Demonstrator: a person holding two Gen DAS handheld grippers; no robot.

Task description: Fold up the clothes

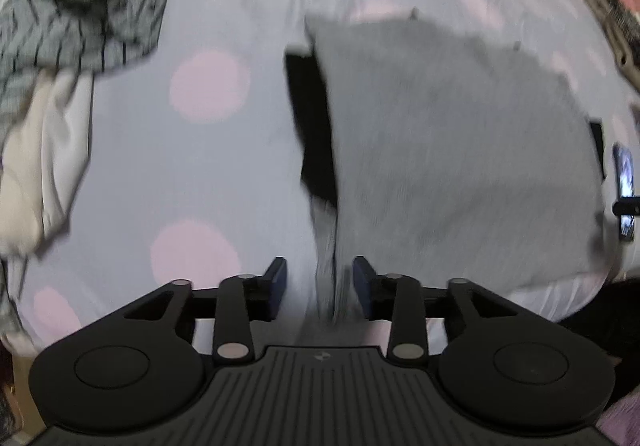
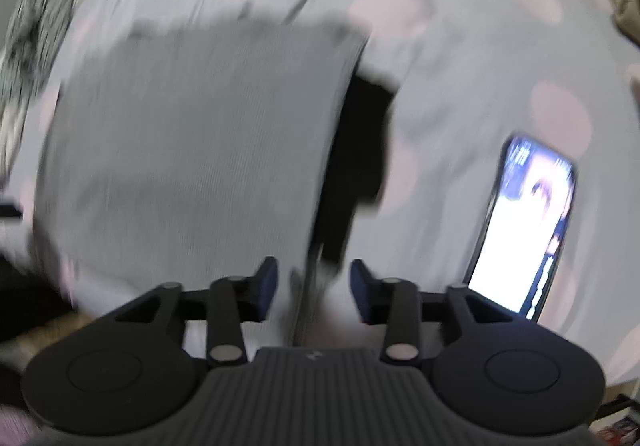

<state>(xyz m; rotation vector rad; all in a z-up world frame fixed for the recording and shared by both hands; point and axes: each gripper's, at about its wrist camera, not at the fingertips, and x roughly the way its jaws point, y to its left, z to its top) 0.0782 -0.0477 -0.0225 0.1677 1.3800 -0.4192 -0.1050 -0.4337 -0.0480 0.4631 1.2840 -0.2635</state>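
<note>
Grey garment [image 1: 440,133] lies folded flat on the dotted bedsheet [image 1: 192,165], a black piece [image 1: 310,125] showing at its edge. Left gripper [image 1: 319,282] hangs over its near left edge, jaws apart, pads clear of the cloth. Right gripper [image 2: 314,282] likewise stands open over the right edge. A lit phone [image 2: 528,221] lies beside; striped clothes [image 1: 76,1] are heaped far left.

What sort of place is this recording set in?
Probably a bedroom at home: the grey garment lies on a dotted bedsheet, with a heap of clothes beside it and a lit phone on the sheet.
</note>
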